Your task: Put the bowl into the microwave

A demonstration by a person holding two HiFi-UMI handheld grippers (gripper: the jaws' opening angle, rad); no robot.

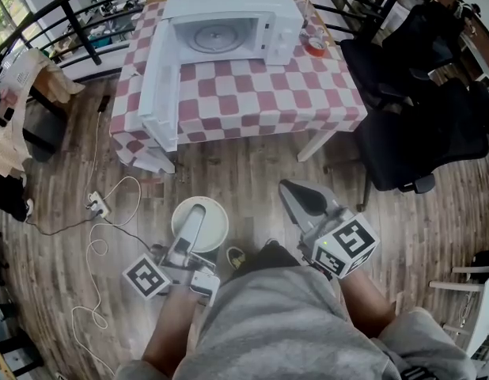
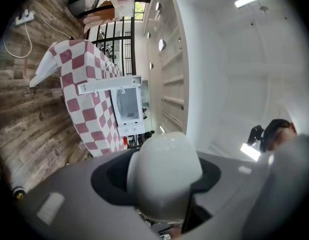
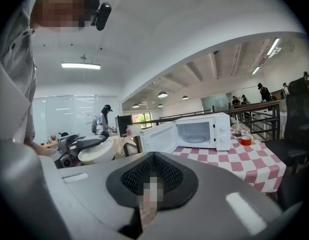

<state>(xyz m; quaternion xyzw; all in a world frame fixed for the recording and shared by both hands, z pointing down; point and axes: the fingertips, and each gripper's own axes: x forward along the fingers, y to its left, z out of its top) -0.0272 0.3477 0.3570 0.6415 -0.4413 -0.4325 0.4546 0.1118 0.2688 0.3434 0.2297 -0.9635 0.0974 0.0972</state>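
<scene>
A white bowl (image 1: 210,216) hangs low over the wooden floor, in front of the person's knees, with my left gripper (image 1: 193,222) shut on its rim. In the left gripper view the bowl (image 2: 167,171) fills the gap between the grey jaws. The white microwave (image 1: 229,24) stands on the red-and-white checked table (image 1: 252,101), its door (image 1: 159,93) swung wide open to the left and its turntable bare. My right gripper (image 1: 298,195) is shut and holds nothing. The right gripper view shows the microwave (image 3: 200,132) ahead and the bowl (image 3: 97,154) at the left.
A red-topped cup (image 1: 316,46) stands on the table right of the microwave. Black office chairs (image 1: 418,133) crowd the right side. A power strip (image 1: 96,206) with a white cable lies on the floor at the left. A black railing (image 1: 70,6) runs behind the table.
</scene>
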